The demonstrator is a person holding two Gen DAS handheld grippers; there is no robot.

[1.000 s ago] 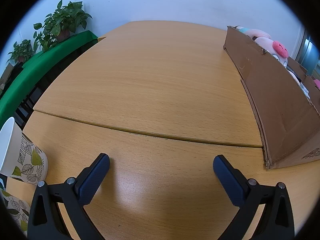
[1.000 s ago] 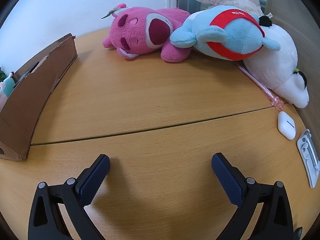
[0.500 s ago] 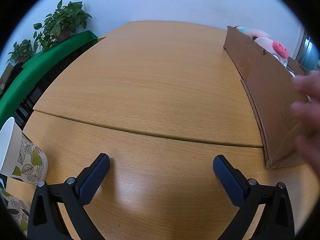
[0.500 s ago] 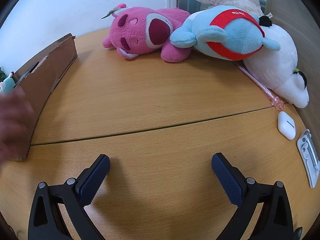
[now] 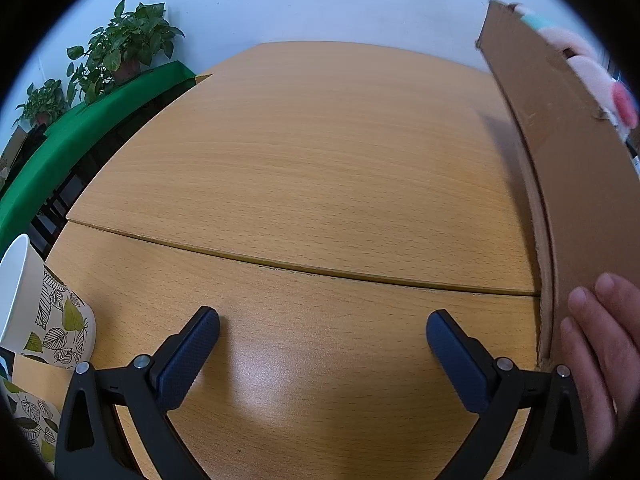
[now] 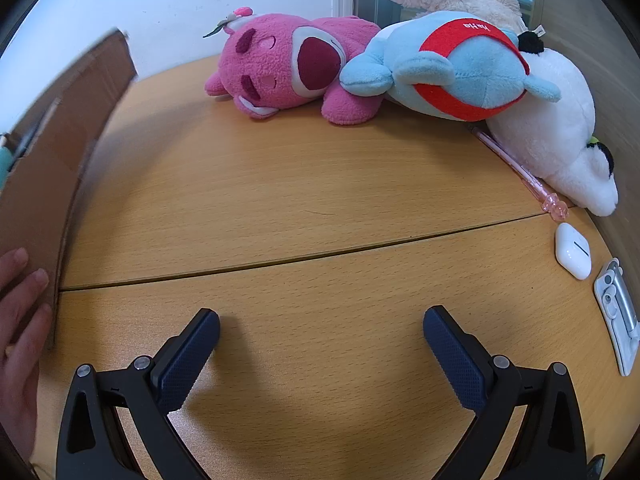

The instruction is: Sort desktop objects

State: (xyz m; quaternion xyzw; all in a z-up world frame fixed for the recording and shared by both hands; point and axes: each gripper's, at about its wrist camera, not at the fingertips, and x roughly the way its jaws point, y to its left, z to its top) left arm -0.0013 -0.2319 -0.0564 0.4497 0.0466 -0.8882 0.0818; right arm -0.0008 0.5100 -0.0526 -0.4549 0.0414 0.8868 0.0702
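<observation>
A brown cardboard box (image 5: pixel 560 152) stands at the right of the left wrist view and at the left of the right wrist view as cardboard box (image 6: pixel 52 152); soft toys show over its rim. A person's hand (image 5: pixel 600 356) grips its near corner, also visible as hand (image 6: pixel 20 328). At the table's far side lie a pink plush bear (image 6: pixel 292 68), a blue and red plush (image 6: pixel 460 68) and a white plush (image 6: pixel 560 128). A pink pen (image 6: pixel 520 168), a white earbud case (image 6: pixel 573 251) and a white clip (image 6: pixel 618 316) lie at the right. My left gripper (image 5: pixel 322 332) and right gripper (image 6: pixel 320 330) are open and hold nothing.
Paper cups with a leaf print (image 5: pixel 44 320) stand at the near left of the wooden table (image 5: pixel 320 168). Potted plants (image 5: pixel 124 48) sit on a green ledge beyond the table's left edge. A wall runs behind the plush toys.
A hand came in and took hold of the box's near corner. The box has tilted or lifted and looks blurred. Both grippers stayed where they were.
</observation>
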